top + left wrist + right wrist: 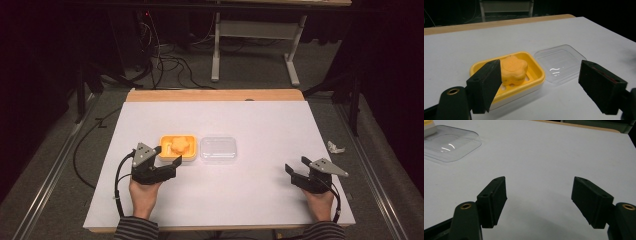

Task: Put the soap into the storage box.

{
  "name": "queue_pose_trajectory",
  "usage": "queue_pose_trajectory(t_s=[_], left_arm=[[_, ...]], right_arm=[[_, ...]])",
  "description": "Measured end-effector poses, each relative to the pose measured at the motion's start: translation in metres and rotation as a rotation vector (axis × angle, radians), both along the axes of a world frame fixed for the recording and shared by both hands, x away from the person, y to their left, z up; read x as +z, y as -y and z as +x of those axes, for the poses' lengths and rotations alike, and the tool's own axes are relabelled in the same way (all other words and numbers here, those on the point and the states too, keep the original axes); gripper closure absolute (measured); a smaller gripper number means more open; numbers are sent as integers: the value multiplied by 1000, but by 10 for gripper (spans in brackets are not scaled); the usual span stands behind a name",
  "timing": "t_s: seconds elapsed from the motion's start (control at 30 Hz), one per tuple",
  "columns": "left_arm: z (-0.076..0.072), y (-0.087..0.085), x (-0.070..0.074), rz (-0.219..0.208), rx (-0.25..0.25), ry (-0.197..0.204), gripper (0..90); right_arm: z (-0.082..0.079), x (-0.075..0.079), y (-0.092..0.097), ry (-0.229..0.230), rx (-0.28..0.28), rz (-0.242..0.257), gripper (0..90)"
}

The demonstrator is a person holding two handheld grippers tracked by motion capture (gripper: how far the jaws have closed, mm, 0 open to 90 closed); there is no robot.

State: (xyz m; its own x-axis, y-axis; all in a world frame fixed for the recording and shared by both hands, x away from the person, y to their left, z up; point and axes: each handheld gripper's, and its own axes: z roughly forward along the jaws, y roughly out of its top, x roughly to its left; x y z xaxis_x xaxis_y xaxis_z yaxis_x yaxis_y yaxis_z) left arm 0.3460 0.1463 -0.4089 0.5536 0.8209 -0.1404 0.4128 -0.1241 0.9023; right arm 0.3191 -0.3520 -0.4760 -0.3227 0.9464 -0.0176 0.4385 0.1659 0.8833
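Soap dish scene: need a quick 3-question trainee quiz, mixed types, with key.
1. True or false: the clear lid sits on top of the yellow soap dish.
2. Which gripper is nearer the orange soap? A) left gripper B) right gripper
3. Fill in: in the right gripper view, the open jaws have only bare white ____ between them.

Key
1. False: the lid lies flat on the table beside the dish, on its right in the high view.
2. A: its open jaws stand at the dish, gripping nothing.
3. Table.
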Motion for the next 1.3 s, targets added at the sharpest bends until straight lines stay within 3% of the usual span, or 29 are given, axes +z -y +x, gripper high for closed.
queue_pose_trajectory(t_s=[0.53, 0.87, 1.03, 1.3], left_arm=[[-9, 0, -8, -9, -12, -22, 191], [-14, 3, -12, 6, -22, -21, 189], [-14, 2, -15, -9, -20, -18, 188], [-9, 10, -22, 17, -44, -32, 184]], right_arm=[[1, 0, 0, -6, 2, 1, 287], [0, 0, 0, -4, 3, 0, 287], [1, 0, 0, -6, 3, 2, 287], [2, 0, 1, -13, 2, 5, 287]])
